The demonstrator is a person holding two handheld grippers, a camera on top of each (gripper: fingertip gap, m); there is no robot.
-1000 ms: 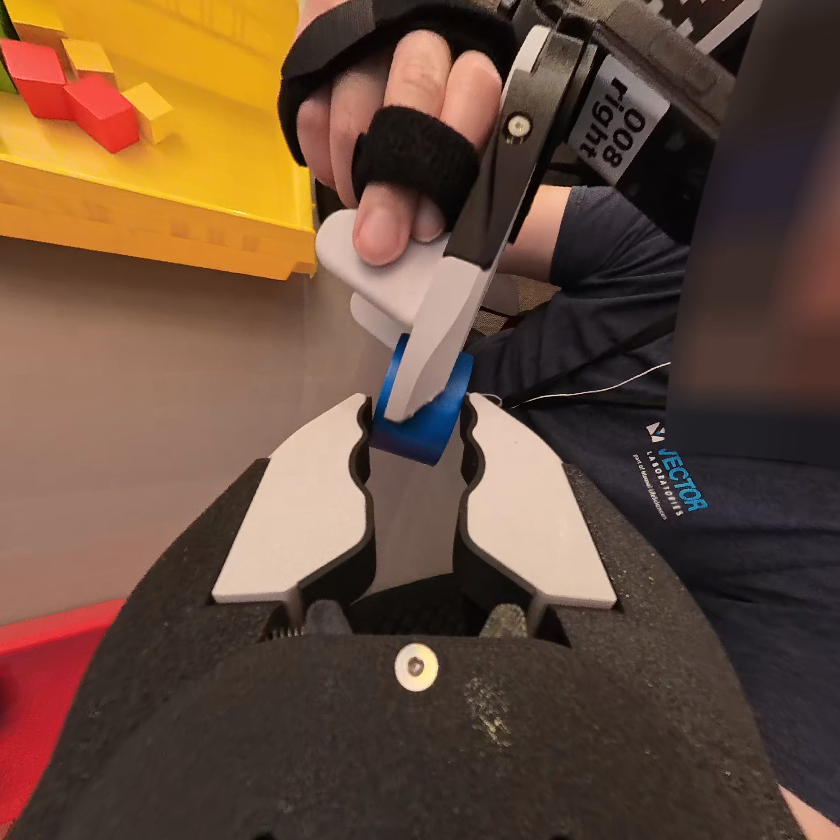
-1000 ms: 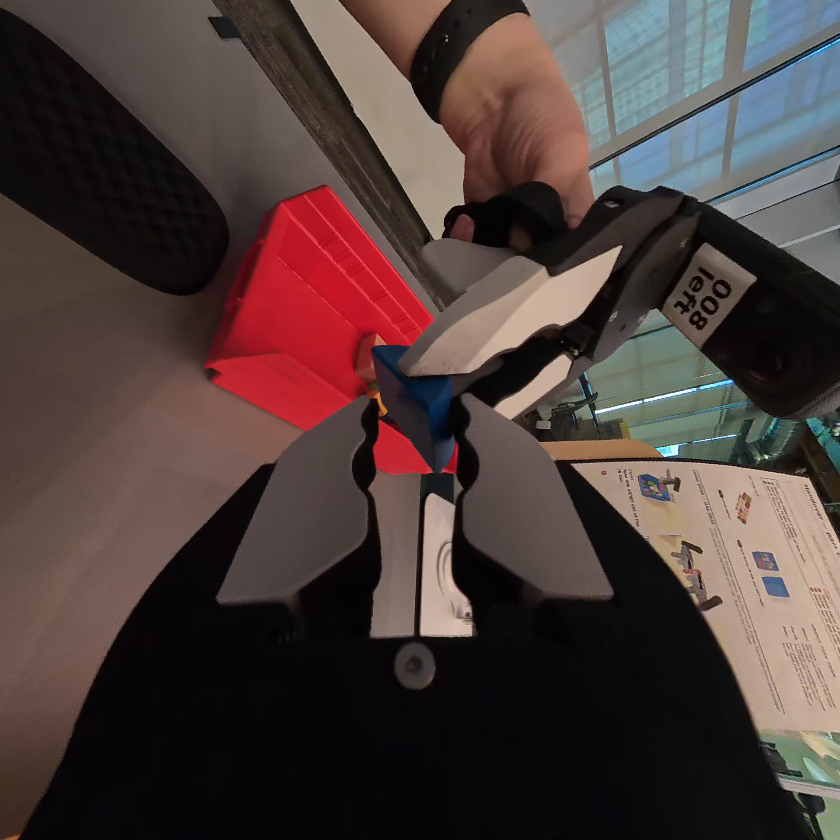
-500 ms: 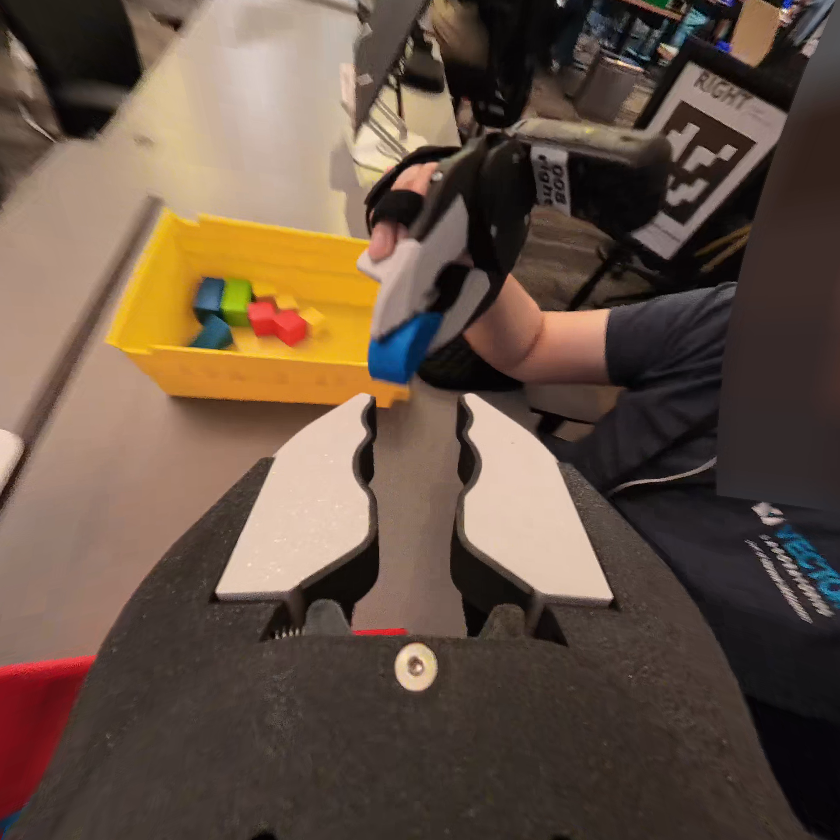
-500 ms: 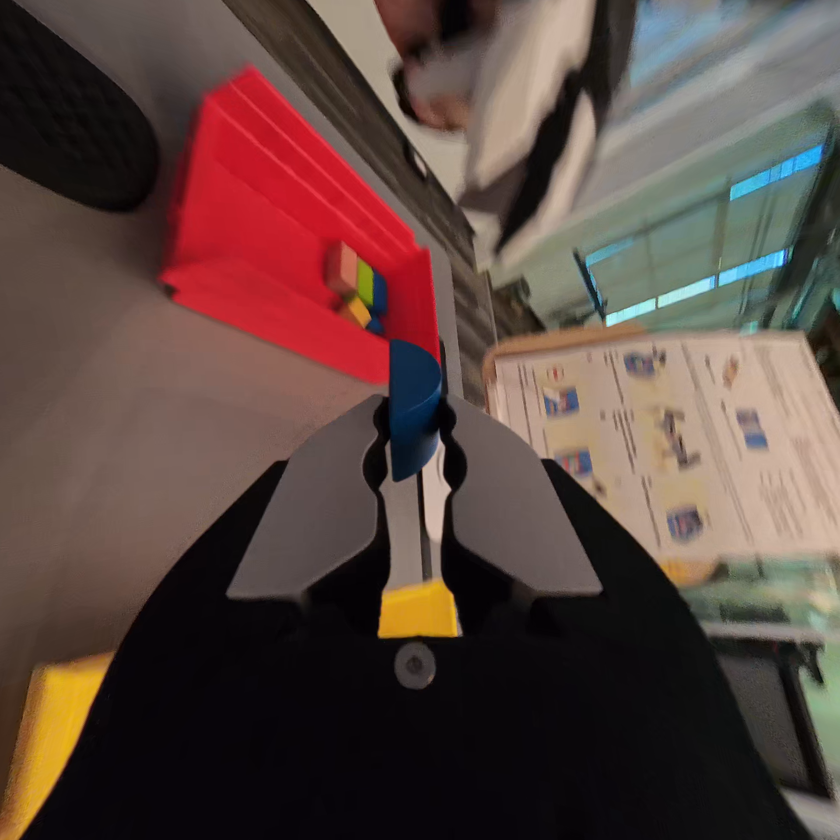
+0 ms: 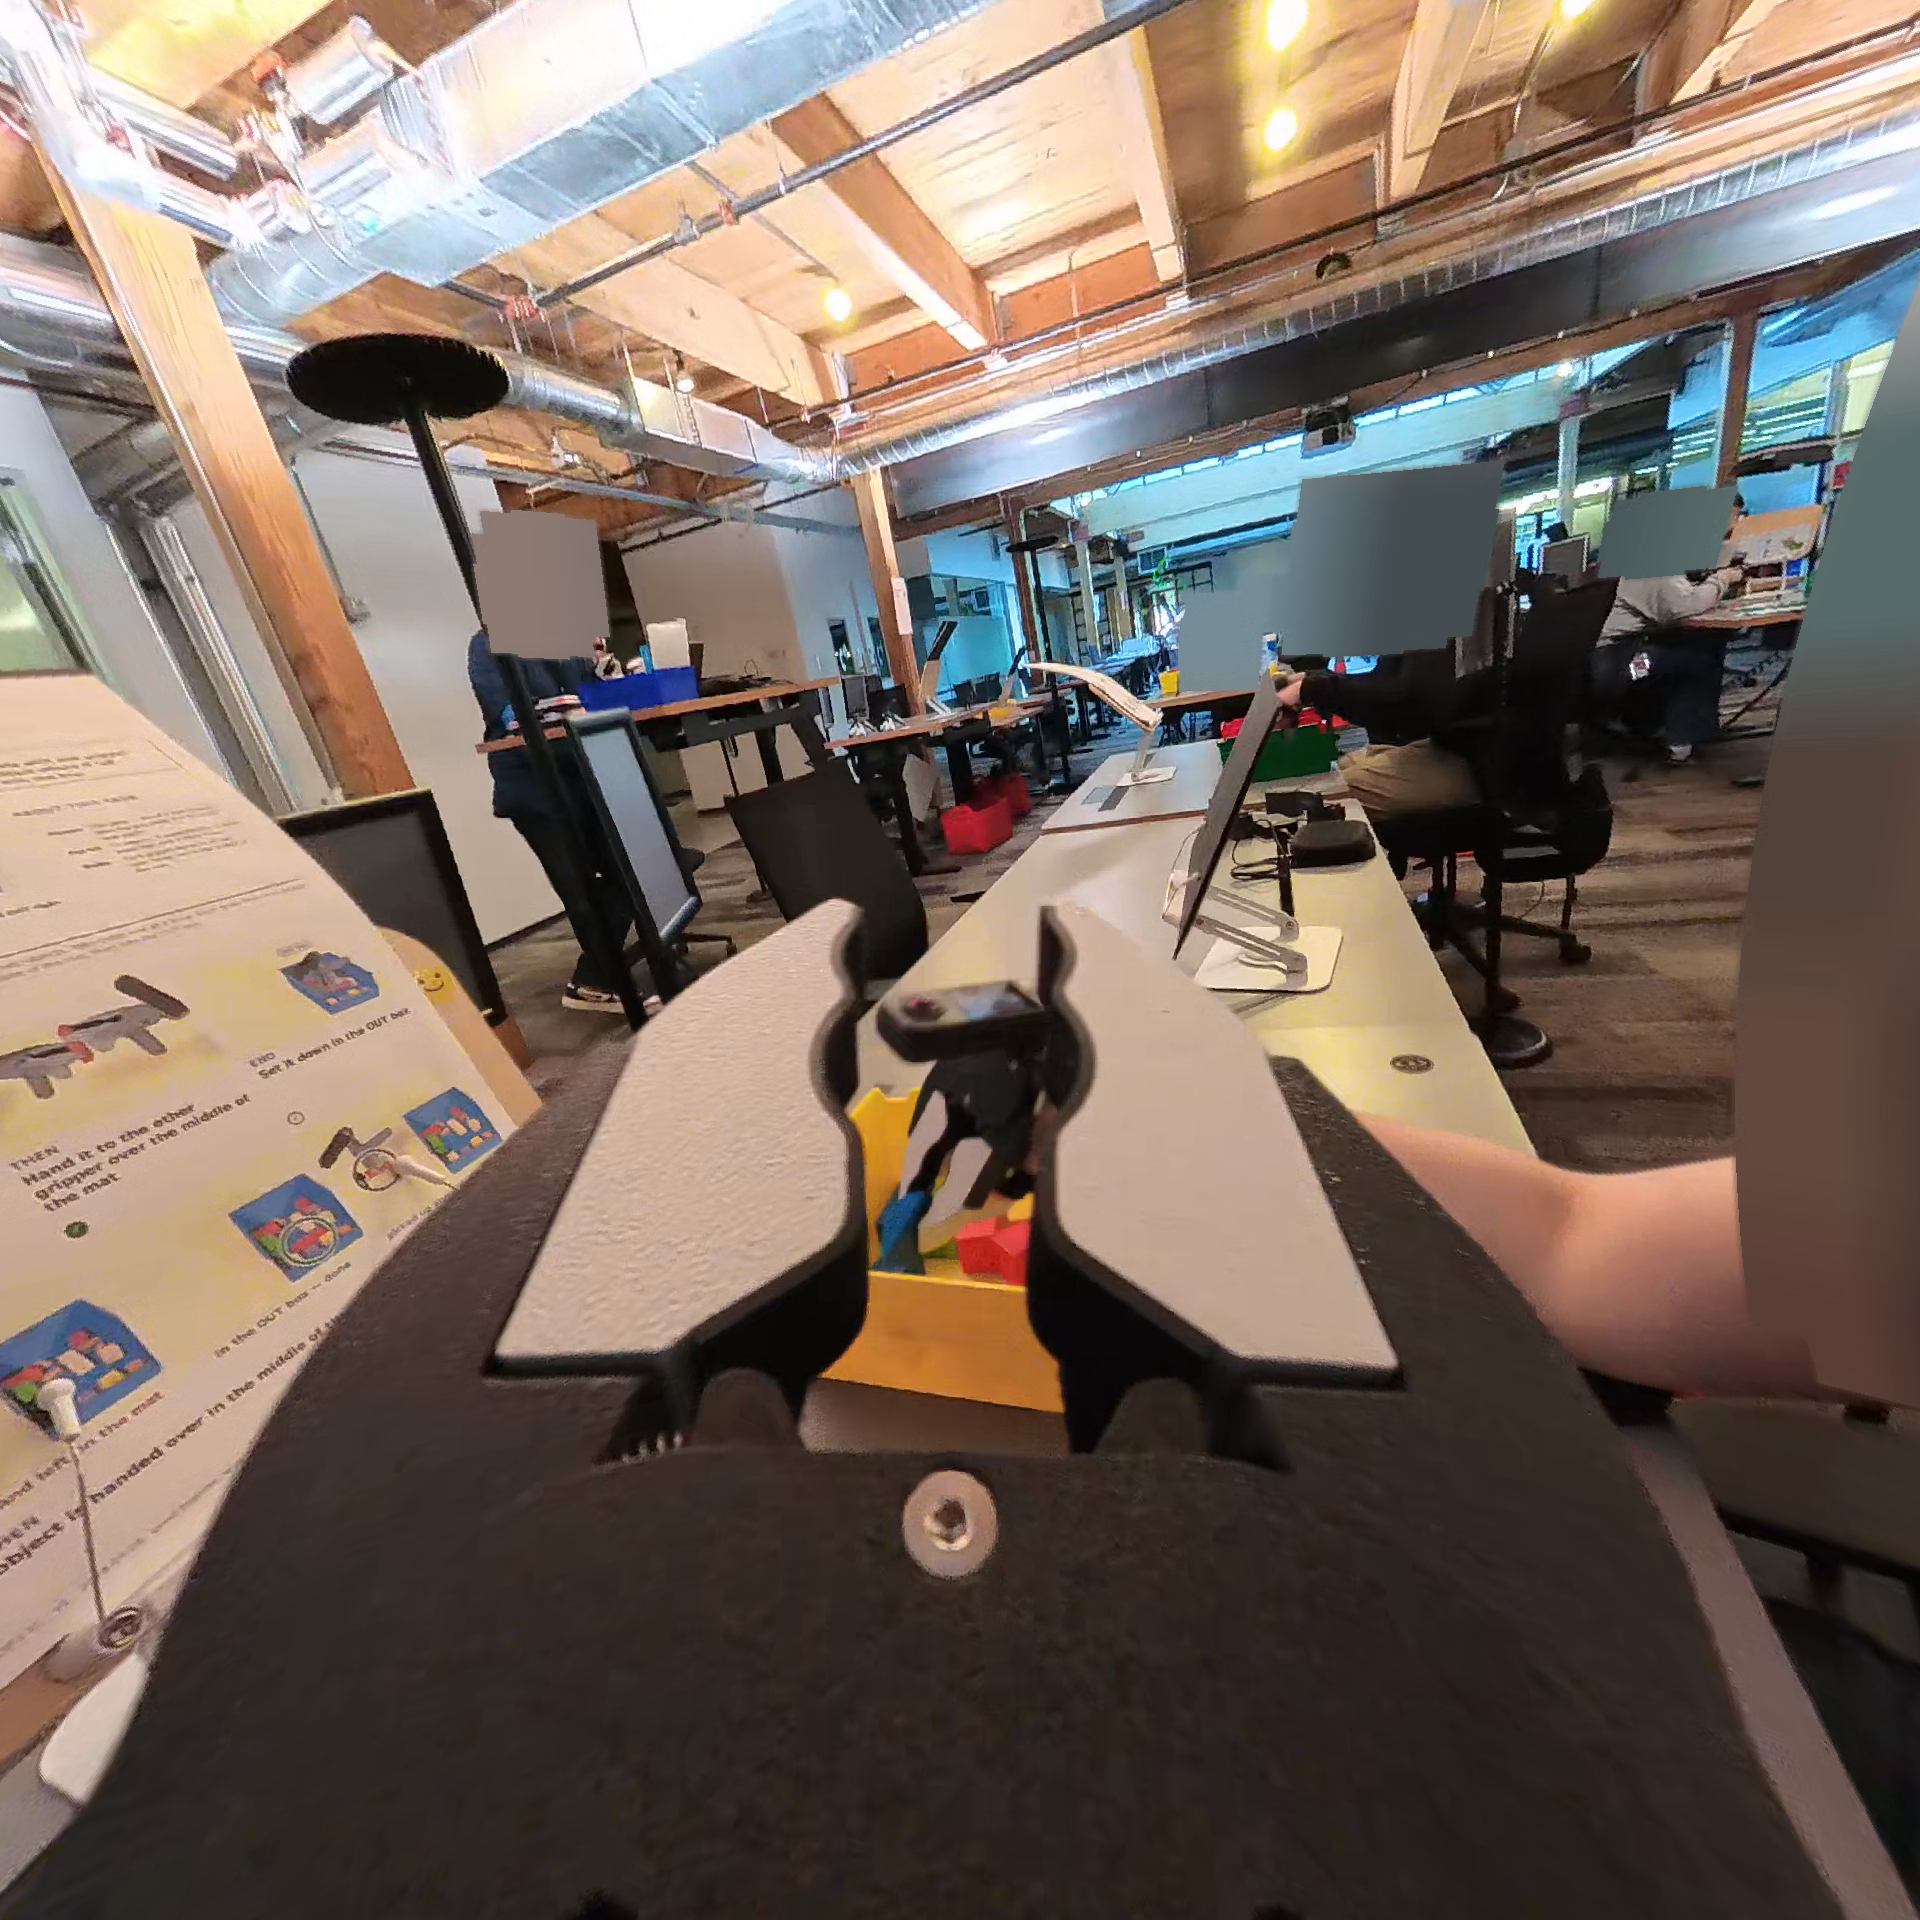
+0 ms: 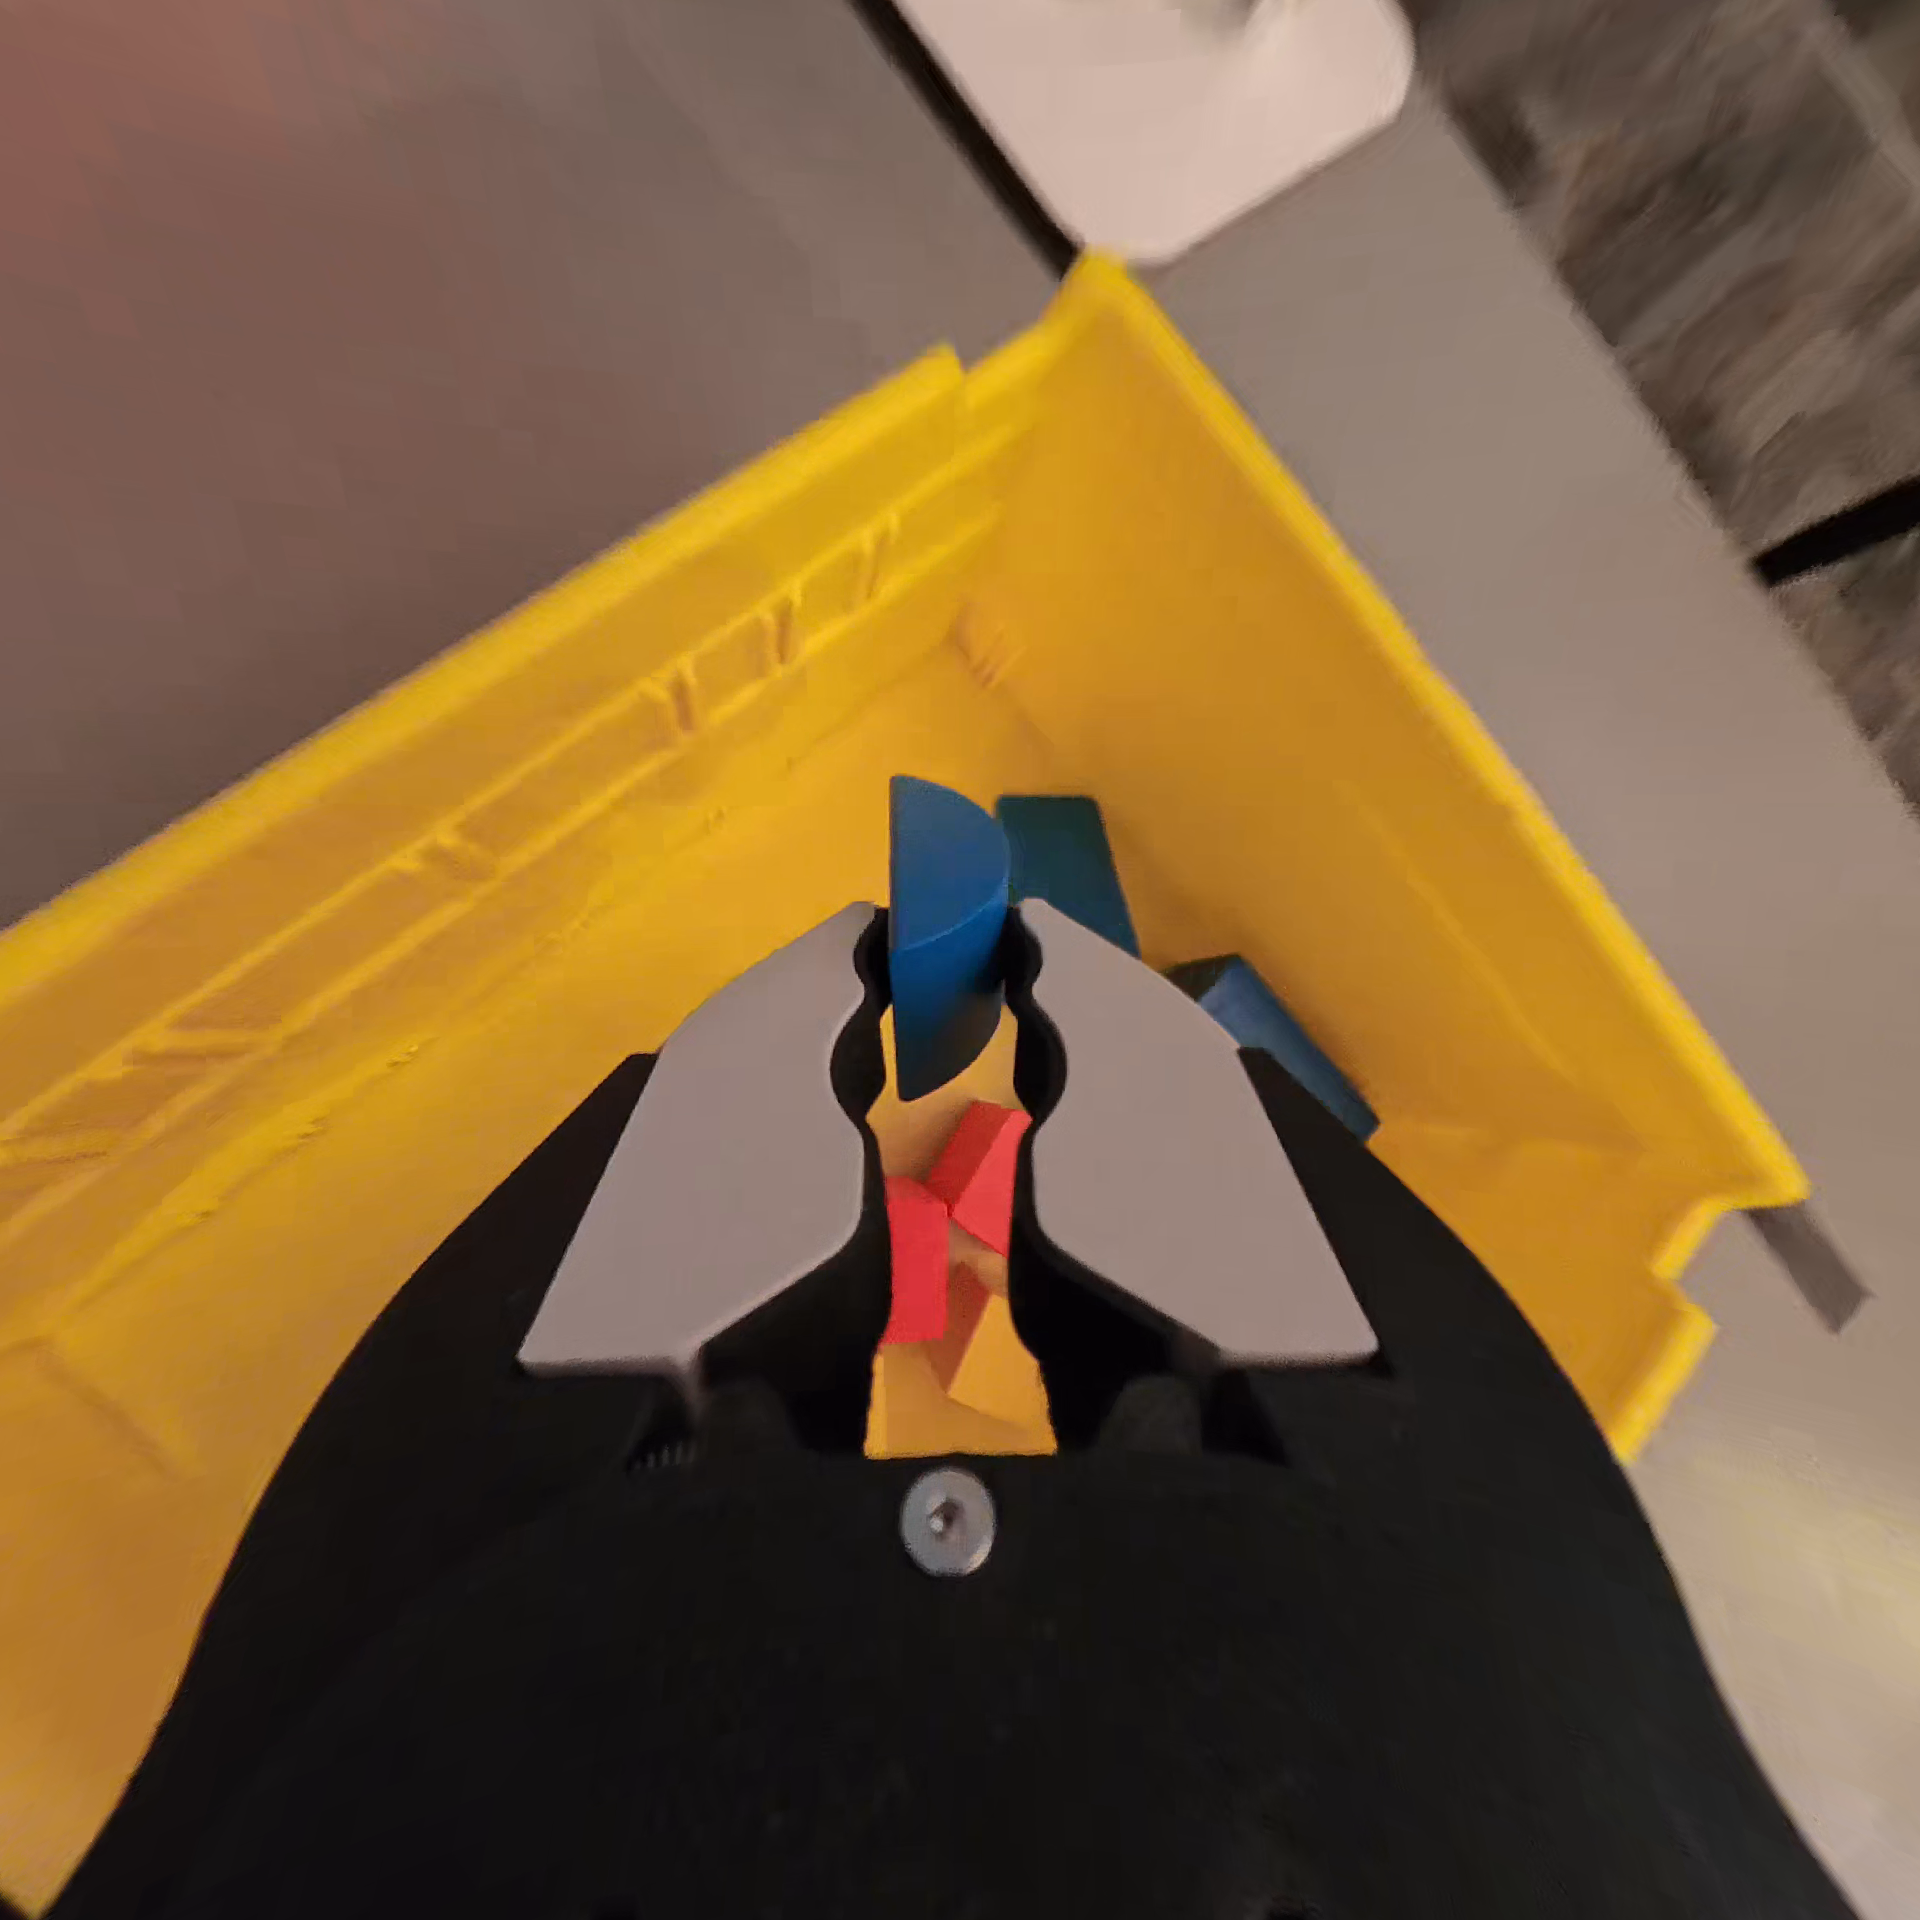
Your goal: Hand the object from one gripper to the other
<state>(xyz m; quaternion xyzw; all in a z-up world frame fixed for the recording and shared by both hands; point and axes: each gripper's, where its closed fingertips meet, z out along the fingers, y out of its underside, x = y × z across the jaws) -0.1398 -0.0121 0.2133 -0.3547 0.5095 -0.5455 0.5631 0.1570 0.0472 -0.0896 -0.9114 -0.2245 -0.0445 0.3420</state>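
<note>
The right gripper (image 6: 951, 935) clenched the blue block (image 6: 943, 935) upright, directly above the yellow bin (image 6: 1195, 540), while the left gripper (image 5: 951, 971) hung released nearer.

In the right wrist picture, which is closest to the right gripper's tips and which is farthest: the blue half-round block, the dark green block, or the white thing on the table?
1. Blue half-round block: clamped between the right gripper tips.
2. Dark green block: just beyond, right, inside the yellow bin.
3. White thing: farthest, on the table past the bin's corner.
</note>
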